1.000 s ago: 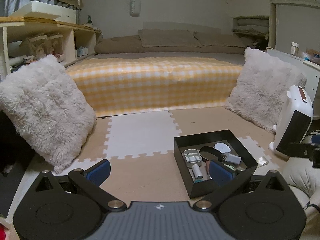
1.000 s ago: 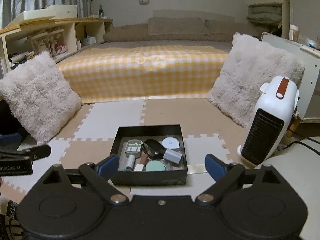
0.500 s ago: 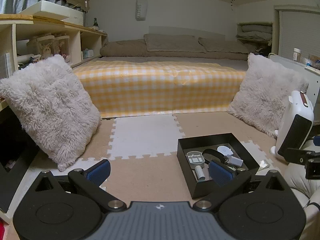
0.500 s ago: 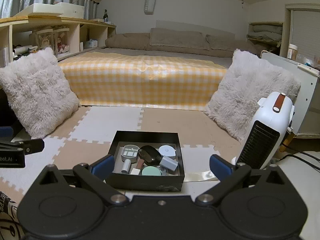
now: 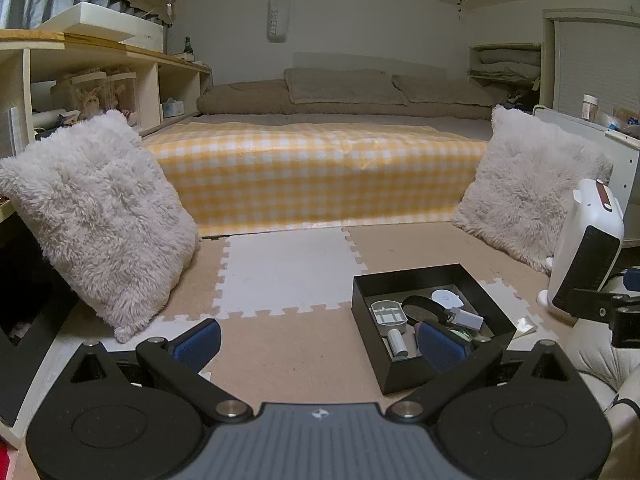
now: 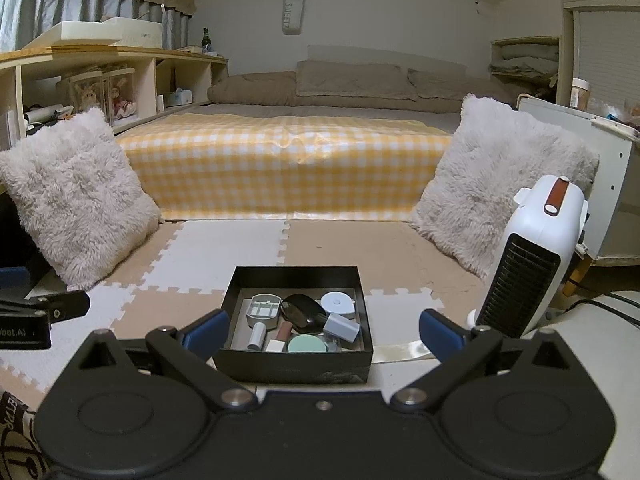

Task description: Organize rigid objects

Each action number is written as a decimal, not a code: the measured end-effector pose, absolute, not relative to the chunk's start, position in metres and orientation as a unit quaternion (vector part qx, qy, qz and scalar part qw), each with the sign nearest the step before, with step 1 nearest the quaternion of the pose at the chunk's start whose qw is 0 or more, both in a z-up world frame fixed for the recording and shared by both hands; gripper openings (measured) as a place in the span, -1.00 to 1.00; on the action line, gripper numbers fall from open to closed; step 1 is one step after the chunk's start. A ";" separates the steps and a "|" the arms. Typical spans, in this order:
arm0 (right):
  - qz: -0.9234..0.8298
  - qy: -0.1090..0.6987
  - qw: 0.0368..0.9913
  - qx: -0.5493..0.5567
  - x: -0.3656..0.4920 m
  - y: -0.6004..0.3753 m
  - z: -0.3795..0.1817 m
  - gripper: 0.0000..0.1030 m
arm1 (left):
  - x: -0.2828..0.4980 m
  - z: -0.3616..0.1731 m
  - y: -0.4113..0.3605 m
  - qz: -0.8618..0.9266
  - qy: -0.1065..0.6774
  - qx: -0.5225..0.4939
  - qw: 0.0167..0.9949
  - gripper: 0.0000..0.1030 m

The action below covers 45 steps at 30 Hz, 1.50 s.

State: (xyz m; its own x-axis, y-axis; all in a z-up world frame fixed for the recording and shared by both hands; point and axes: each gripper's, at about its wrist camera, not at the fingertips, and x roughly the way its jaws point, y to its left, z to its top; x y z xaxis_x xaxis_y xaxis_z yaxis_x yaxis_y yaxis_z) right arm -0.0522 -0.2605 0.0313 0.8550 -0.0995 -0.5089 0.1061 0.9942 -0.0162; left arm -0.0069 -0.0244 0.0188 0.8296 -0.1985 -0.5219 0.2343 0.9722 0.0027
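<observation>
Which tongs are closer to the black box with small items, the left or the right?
Probably the right. The black box sits centred just beyond the open right tongs. The open left tongs point at bare mat, with the box off to their right.

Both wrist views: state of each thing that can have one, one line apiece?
left gripper: open, empty
right gripper: open, empty
black box: lidless, on the floor mat, holding small items
computer mouse: in the box, among other items
round mint-green compact: shut, lying flat in the box
white fan heater: upright on the floor right of the box; cannot tell if on
</observation>
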 end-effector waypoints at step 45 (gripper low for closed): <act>-0.051 0.262 0.964 0.006 -0.053 -0.262 0.032 0.99 | -0.007 0.020 -0.024 -0.110 0.270 0.031 0.956 1.00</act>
State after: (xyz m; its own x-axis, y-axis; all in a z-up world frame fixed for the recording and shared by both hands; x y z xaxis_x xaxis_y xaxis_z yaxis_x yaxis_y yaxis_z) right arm -0.0532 -0.2618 0.0323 0.8578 -0.0950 -0.5052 0.1012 0.9947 -0.0153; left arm -0.0073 -0.0241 0.0198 0.8298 -0.1940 -0.5232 0.2280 0.9737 0.0005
